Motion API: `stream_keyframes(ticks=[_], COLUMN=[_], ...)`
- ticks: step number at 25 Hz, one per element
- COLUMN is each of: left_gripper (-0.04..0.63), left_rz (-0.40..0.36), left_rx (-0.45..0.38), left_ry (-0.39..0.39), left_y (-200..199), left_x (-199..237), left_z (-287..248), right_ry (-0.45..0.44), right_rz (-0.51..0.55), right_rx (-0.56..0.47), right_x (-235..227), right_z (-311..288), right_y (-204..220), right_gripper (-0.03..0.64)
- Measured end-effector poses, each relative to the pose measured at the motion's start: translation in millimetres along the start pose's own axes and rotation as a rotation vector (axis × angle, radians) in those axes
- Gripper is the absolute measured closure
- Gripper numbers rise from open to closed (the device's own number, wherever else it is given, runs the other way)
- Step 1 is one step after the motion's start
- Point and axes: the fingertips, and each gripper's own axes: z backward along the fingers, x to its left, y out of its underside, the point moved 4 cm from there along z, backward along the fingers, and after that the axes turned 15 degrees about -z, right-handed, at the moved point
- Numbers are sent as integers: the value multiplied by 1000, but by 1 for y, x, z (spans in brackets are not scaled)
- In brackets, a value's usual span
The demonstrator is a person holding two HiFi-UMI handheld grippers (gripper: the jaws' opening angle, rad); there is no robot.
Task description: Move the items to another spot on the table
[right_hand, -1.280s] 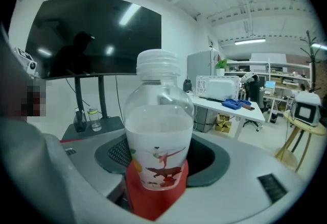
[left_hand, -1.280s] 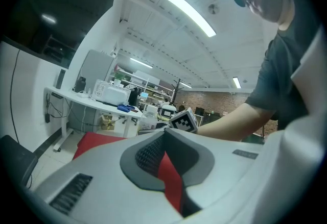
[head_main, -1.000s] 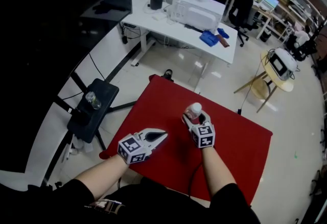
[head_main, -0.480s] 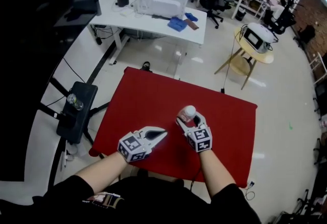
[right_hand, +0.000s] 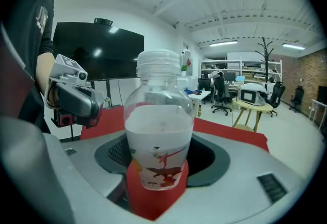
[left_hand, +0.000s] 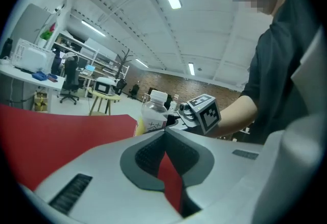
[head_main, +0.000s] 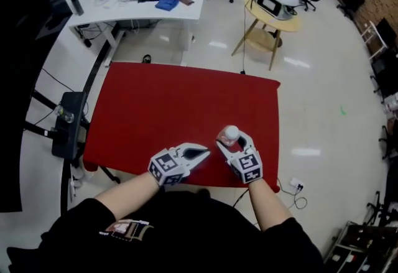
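Note:
A clear plastic bottle (head_main: 231,134) with a white cap and a printed label stands upright between the jaws of my right gripper (head_main: 234,140), which is shut on its lower body (right_hand: 159,136). It is over the near right part of the red table (head_main: 161,97), close to the front edge. My left gripper (head_main: 203,153) hovers just left of the bottle. Its tips (left_hand: 164,139) are together and nothing is between them. From the left gripper view, the bottle (left_hand: 153,115) shows ahead with the right gripper's marker cube beside it.
A white desk (head_main: 134,9) with a white box and blue items stands beyond the table's far left. A round wooden side table (head_main: 268,12) carries an appliance. A black stand (head_main: 65,124) sits at the table's left. Cables lie on the floor at the right (head_main: 297,194).
Both grippers have travelled across the red table from its middle to the near right part, the bottle staying in the right one. The head view has swung with them.

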Motion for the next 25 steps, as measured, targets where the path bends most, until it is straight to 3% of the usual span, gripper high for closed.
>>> stream_keyframes(ticks=[5, 12, 19, 25], left_gripper=[603, 603, 603, 603], left_rz=[-28, -64, -66, -60], left_rx=[35, 67, 103, 114], left_ry=[129, 251, 307, 321], left_y=[-9, -15, -11, -13], left_x=[-61, -133, -175, -187], left_z=[-78, -151, -182, -185], right_ry=[81, 169, 205, 215], right_rz=[-36, -80, -112, -157], right_rx=[8, 24, 38, 8], right_x=[-46, -89, -110, -117], right_z=[89, 173, 205, 210], right_y=[39, 97, 144, 167], right_gripper=[319, 319, 319, 314])
